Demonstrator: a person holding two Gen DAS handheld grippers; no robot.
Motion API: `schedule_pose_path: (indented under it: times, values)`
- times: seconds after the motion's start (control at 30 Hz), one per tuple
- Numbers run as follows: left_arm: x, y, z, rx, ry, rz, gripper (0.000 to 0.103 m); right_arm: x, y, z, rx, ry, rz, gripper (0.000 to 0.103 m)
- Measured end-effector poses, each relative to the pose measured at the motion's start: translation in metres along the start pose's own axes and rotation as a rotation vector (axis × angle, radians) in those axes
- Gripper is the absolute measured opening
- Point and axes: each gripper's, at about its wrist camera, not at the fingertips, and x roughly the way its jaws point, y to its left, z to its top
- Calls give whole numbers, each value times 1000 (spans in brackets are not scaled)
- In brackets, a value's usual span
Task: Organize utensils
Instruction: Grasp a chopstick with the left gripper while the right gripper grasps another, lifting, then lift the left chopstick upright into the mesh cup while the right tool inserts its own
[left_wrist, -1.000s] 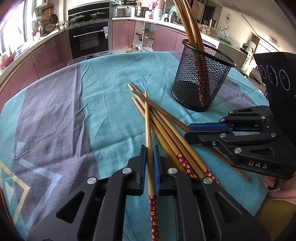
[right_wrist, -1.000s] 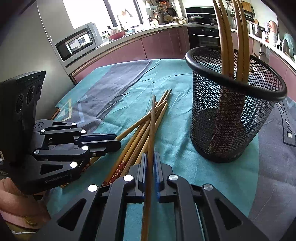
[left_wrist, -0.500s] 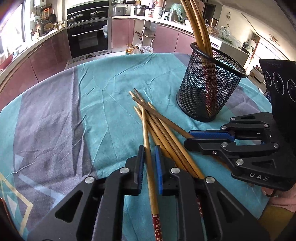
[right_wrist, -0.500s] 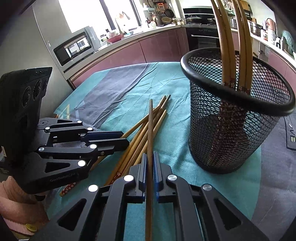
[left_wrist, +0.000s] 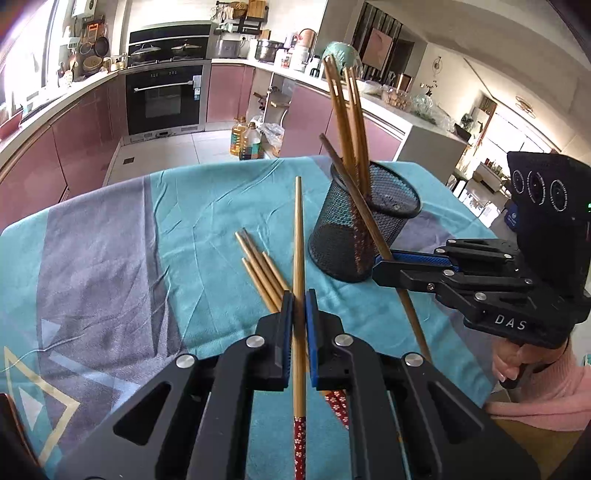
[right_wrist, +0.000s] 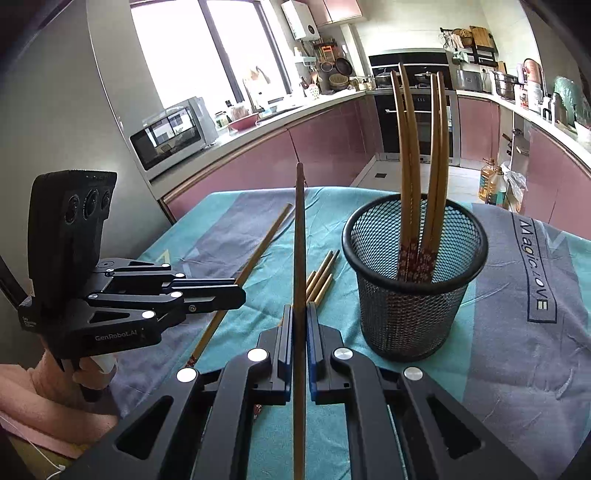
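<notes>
**Desk:** Two grippers, two chopsticks — how much room is there around them?

**Photographer:** Plenty. The teal-and-grey cloth (left_wrist: 110, 258) lies bare to the left of the loose sticks (left_wrist: 260, 271), and the table's far edge drops to tiled floor (left_wrist: 166, 151). A mesh cup (right_wrist: 413, 291) stands right of centre, well inside the cloth's edges, four chopsticks (right_wrist: 421, 162) upright in it.

**Desk:** And the grips?

**Photographer:** The left gripper (left_wrist: 299, 306) is clamped on a chopstick (left_wrist: 298, 236), blue pads tight on its shaft. The right gripper (right_wrist: 299, 321) is clenched on a second chopstick (right_wrist: 300, 236), in the same way. Both are lifted clear of the cloth.

**Desk:** What do they look like?

**Photographer:** Slim tan bamboo, tapering. The left one's thick end is red with small white blossoms, like the ends seen through the mesh.

**Desk:** Pointing where?

**Photographer:** Each runs along its gripper's fingers, narrow tip forward and away from the person, thick end trailing back. Seen from the left, the right one slants up past the cup's near side, just beside it.
</notes>
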Motion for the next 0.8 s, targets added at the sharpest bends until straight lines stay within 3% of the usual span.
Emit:
schedule_pose_path:
  times: [0.43,0.8]
  values:
    - [-59,-22,24,23,-149,-114,7,-51,-8,20,11,-137,12,6]
    - [-77,-33,64,16,-251,-171,7,-77,-14,48,-22,-233,-23,6]
